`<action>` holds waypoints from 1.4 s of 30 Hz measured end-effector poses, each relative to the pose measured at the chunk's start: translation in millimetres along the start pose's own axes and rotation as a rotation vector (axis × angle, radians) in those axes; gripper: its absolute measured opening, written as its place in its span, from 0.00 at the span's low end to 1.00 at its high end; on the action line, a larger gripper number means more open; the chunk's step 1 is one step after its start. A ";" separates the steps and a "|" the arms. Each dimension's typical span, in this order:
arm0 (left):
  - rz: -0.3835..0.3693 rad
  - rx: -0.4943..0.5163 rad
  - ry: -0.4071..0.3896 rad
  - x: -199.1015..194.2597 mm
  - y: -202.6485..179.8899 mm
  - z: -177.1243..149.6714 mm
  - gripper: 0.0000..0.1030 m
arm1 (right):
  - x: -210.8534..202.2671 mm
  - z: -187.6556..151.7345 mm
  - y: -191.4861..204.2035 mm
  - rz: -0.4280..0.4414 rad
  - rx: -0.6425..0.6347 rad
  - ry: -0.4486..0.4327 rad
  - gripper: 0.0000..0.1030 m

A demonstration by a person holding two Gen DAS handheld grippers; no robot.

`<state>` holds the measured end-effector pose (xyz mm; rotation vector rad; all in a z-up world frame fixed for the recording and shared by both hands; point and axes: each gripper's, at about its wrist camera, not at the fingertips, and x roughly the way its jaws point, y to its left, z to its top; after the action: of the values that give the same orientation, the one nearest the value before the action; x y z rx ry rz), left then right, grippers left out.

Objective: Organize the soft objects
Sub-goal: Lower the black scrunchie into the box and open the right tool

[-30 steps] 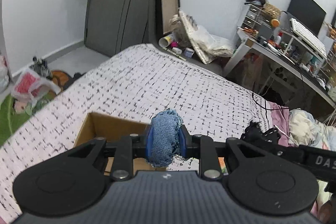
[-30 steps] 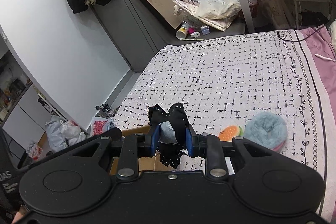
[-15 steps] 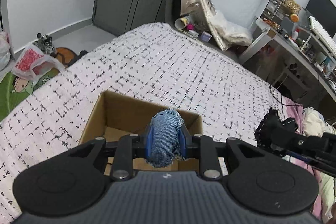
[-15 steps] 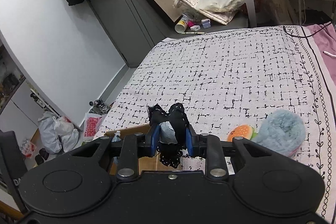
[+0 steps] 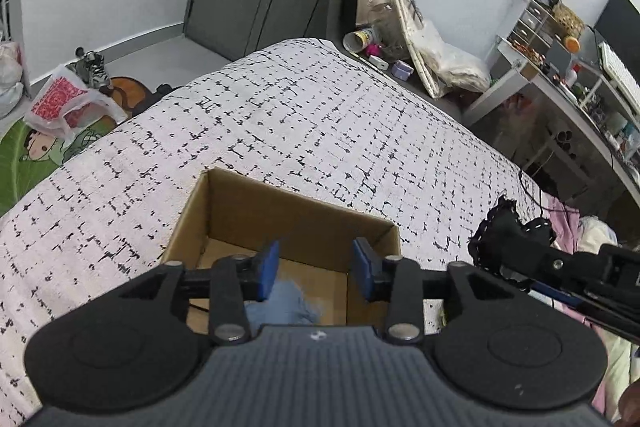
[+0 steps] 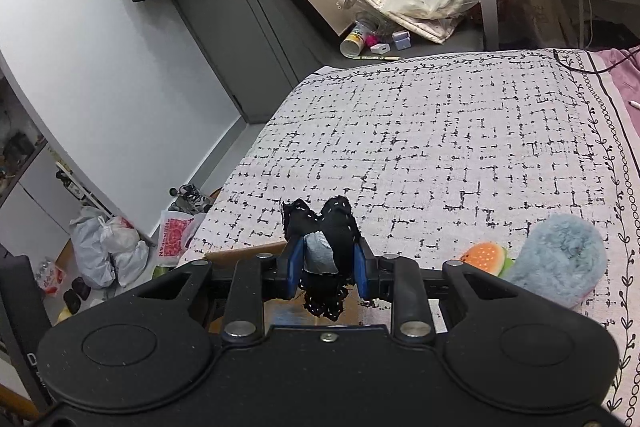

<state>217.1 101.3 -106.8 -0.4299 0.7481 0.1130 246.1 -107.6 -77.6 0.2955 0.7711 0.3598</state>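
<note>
An open cardboard box (image 5: 296, 223) sits on the patterned bedspread. My left gripper (image 5: 316, 273) hangs over it, its jaws opening with nothing between the blue pads. The blue denim piece (image 5: 288, 307) lies blurred in the box below them. My right gripper (image 6: 327, 269) is shut on a black stitched fabric piece (image 6: 334, 227) with a grey patch. In the left wrist view that right gripper (image 5: 504, 243) shows to the right of the box. A fluffy grey-blue plush (image 6: 560, 263) and a small burger plush (image 6: 486, 257) lie on the bed at the right.
The bedspread (image 6: 440, 147) stretches beyond the box. Bags (image 6: 108, 251) and shoes lie on the floor at the left. A desk (image 5: 560, 95) with clutter stands at the far right; a frame and bags lean on the back wall.
My left gripper's jaws have parted and the denim piece has dropped from them into the box. The right gripper still grips the black fabric and has barely shifted.
</note>
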 end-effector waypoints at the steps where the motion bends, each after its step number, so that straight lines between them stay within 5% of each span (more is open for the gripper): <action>1: 0.002 -0.006 -0.007 -1.9 1.3 0.7 0.48 | 1.0 0.1 0.8 0.003 0.000 0.000 0.26; 11: 0.055 -0.014 -0.069 -27.1 8.7 2.7 0.50 | 15.4 4.0 9.1 0.050 0.017 0.017 0.26; 29: 0.072 -0.075 -0.042 -28.4 29.5 2.5 0.50 | 43.5 -3.0 9.2 0.131 0.089 0.091 0.27; 32: 0.069 -0.069 -0.039 -28.1 28.9 1.9 0.51 | 49.4 -4.8 13.2 0.145 0.081 0.118 0.36; 35: 0.075 -0.062 -0.031 -26.4 27.8 0.3 0.53 | 49.2 -5.7 13.6 0.115 0.069 0.119 0.55; 42: 0.079 -0.044 -0.023 -25.2 20.8 0.1 0.69 | 18.7 -7.6 -3.4 0.071 0.013 0.072 0.65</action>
<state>193.5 121.5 -96.6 -0.4403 0.7411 0.2087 253.7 -101.9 -95.8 0.3246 0.8351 0.4344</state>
